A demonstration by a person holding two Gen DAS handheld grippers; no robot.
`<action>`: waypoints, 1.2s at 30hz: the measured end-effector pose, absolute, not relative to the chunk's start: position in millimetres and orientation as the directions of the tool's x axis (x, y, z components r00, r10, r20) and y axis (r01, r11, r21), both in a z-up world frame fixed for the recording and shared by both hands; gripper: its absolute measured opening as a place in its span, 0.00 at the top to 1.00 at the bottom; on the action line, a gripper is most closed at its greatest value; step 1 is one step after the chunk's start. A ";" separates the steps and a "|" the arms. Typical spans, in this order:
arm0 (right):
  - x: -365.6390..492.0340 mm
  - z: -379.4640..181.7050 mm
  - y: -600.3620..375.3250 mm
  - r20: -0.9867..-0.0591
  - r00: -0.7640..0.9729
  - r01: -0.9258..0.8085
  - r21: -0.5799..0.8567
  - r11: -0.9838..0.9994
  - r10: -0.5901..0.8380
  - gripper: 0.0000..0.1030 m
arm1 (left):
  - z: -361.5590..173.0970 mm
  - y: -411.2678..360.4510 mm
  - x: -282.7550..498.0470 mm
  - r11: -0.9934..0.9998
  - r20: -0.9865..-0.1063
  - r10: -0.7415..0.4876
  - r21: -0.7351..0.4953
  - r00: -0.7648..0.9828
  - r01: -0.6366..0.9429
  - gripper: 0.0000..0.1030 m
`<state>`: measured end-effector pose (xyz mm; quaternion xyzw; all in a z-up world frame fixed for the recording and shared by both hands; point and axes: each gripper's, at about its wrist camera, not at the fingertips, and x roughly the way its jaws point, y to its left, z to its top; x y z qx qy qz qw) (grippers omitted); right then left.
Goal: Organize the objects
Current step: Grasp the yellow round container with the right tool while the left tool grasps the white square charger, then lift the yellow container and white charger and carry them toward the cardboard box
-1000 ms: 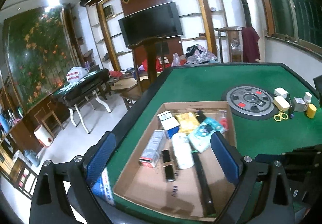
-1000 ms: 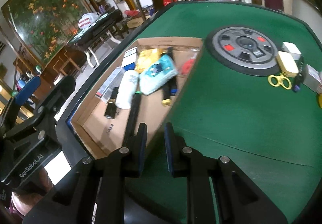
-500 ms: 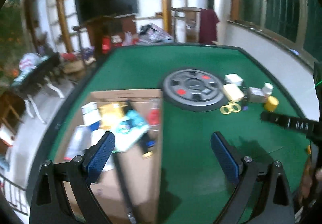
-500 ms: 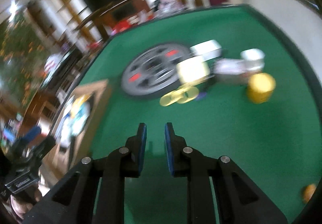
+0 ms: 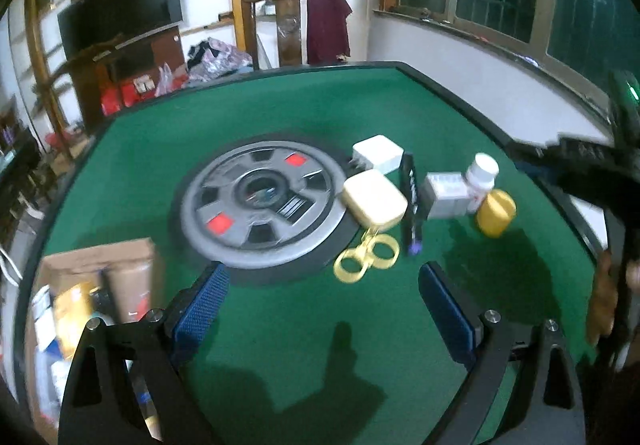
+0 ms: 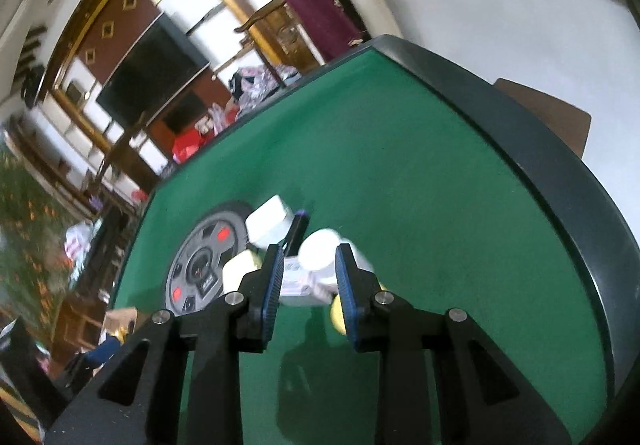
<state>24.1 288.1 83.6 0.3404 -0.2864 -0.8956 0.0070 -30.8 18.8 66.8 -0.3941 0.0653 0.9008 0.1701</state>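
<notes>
Left tongs (image 5: 322, 309) spread wide w/ nothing between pads, hung over bare green felt of table (image 5: 280, 117), pointed down at cluster of small items. Right tongs (image 6: 309, 279) partly apart, jaws opening, nothing gripped; seen thru the gap: white bottle (image 6: 320, 255) and white carton (image 6: 298, 283), neither touched by pads as far as blur allowed.

Laid out on table, left wrist view:
- Grey round disc (image 5: 262, 203) w/ two red squares, mid-table.
- Cream case (image 5: 374, 197) touching disc's right edge; white box (image 5: 378, 154) just behind it.
- Yellow scissors (image 5: 366, 255) in front of cream case, handles toward camera, blurred.
- Black pen (image 5: 412, 201) lying beside cream case, purple tip at near end.
- White carton (image 5: 446, 195) right of pen, white bottle (image 5: 482, 175) against it, lying tilted.
- Yellow jar (image 5: 496, 213) just in front of bottle, near table's right rim.

Cardboard box (image 5: 100, 269) at lower left of table, well apart from cluster, already holding several packets; contents too blurred to name. Right tongs' black frame (image 5: 580, 165) visible at far right of left view, above table rim.
</notes>
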 end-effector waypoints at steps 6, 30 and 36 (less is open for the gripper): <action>27.3 63.9 306.8 -0.624 -0.759 -0.256 0.547 -0.797 -0.184 0.75 | 55.6 39.7 -84.1 -0.940 -0.748 0.297 -0.122 -0.594 -0.317 0.10; 26.0 51.2 310.1 -0.637 -0.745 -0.280 0.569 -0.774 -0.199 0.75 | 11.9 109.6 -189.9 -0.855 -0.797 0.346 -0.050 -0.496 -0.516 0.09; 22.8 48.3 307.8 -0.649 -0.735 -0.280 0.554 -0.784 -0.196 0.75 | 18.1 104.1 -187.4 -0.829 -0.801 0.421 -0.148 -0.427 -0.540 0.45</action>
